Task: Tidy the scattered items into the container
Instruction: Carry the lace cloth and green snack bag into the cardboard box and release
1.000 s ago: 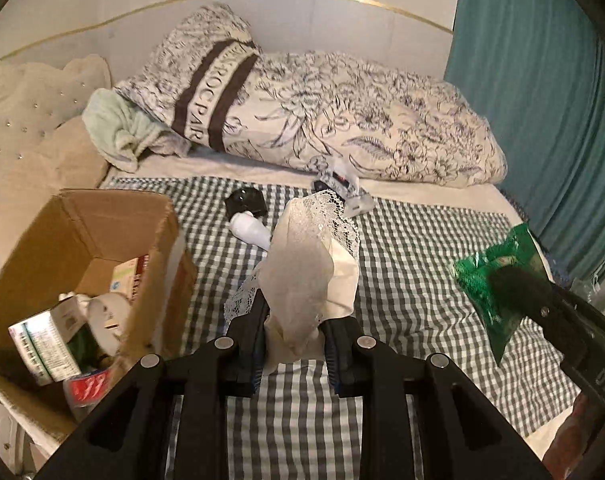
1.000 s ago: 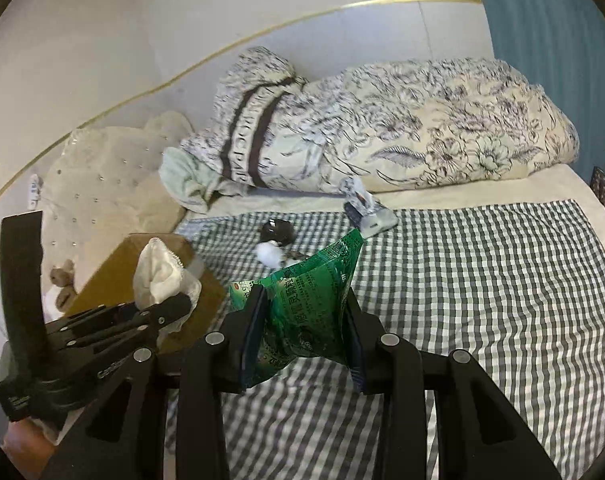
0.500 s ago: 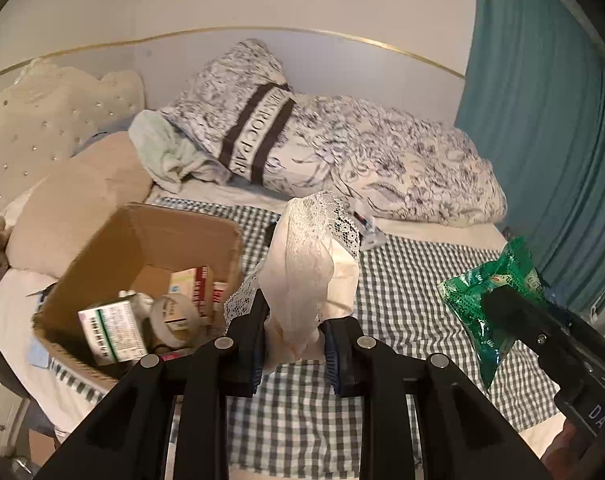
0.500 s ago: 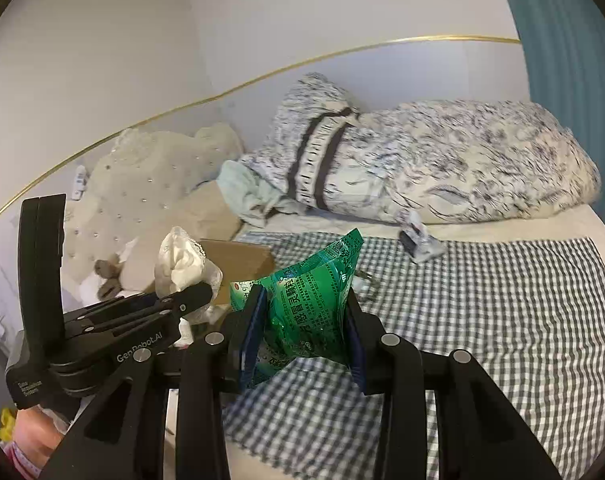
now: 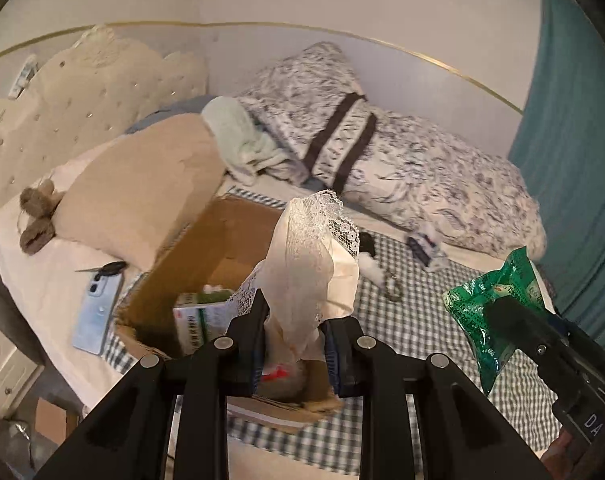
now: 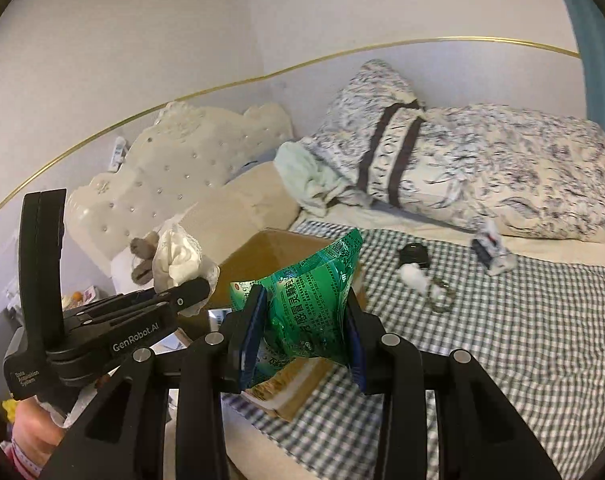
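Over the last second both hands have swung across the bed toward the cardboard box (image 5: 206, 264), which now sits directly beneath and ahead of the left gripper (image 5: 294, 336) where it earlier lay off to that gripper's left; judging by this, the carry is nearly done and the drop is the next step. The left gripper is clenched on a cream lace-trimmed cloth (image 5: 314, 256), its pads pinching the lower end so the cloth stands upright, long axis running from the fingers up and away, the lace edge at the top. It hangs over the near part of the box, where a white-and-green carton (image 5: 194, 320) already lies inside just left of the fingers. To the right, the right gripper (image 6: 302, 332) is closed on a green foil packet (image 6: 310, 300), squeezed across its width so the packet bulges; its long axis rises from the fingers and leans up to the right, one corner pointing toward the far end of the bed. The box lies just beyond and left of this gripper, behind the packet, so it probably needs to travel a little farther left before letting go. Further right on the checked blanket (image 6: 522, 352), ahead of the right gripper, a black key fob with a white pompom (image 6: 416, 268) and a small crumpled wrapper (image 6: 490, 248) are not yet collected.
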